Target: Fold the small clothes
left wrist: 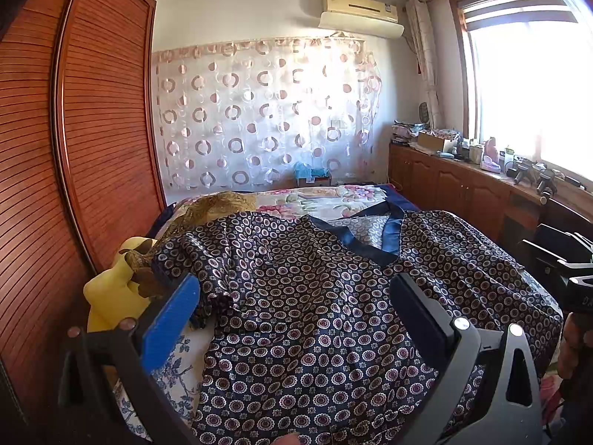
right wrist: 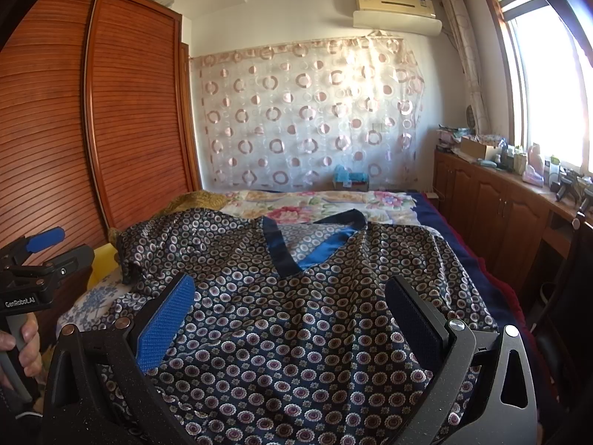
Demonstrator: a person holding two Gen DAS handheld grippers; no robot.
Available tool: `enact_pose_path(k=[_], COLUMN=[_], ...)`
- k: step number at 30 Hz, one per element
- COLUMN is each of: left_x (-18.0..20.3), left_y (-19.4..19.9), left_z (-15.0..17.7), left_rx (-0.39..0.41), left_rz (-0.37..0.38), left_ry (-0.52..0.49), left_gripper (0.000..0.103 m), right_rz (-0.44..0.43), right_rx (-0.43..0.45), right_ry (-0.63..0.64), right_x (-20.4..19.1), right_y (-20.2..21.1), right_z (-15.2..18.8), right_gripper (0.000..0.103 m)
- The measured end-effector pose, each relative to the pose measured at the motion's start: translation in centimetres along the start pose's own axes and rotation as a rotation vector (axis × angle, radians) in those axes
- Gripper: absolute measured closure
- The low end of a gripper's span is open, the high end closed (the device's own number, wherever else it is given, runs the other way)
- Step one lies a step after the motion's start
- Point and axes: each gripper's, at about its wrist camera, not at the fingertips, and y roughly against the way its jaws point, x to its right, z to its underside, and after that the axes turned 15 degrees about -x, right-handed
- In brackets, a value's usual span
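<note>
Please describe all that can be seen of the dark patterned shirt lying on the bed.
The shirt looks like shiny satin, navy with small round flower-like rings. It has a V-neck edged in plain blue trim. It lies spread out, front up and wrinkled, on the bed, its neck toward the far curtain. Both hand-held grippers are open above it.

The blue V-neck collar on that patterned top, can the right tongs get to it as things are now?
Probably yes. The right tongs hang open above the patterned top, and the blue collar lies straight ahead on the bed with only flat cloth between; nothing covers it.
</note>
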Motion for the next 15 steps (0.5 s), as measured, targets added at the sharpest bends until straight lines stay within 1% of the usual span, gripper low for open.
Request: enact_pose_path(k=[15], left_x=[0.24], left_y=[0.14], left_z=[-0.07], left_rx=[0.004], left_rz=[0.004], left_ry=[-0.004], left_gripper=[0.0], right_rz=[0.0], right_rx=[0.001], right_ry=[0.0], right_x=[-0.03], right_y=[0.07], right_z=[-0.02], right_gripper=[0.0])
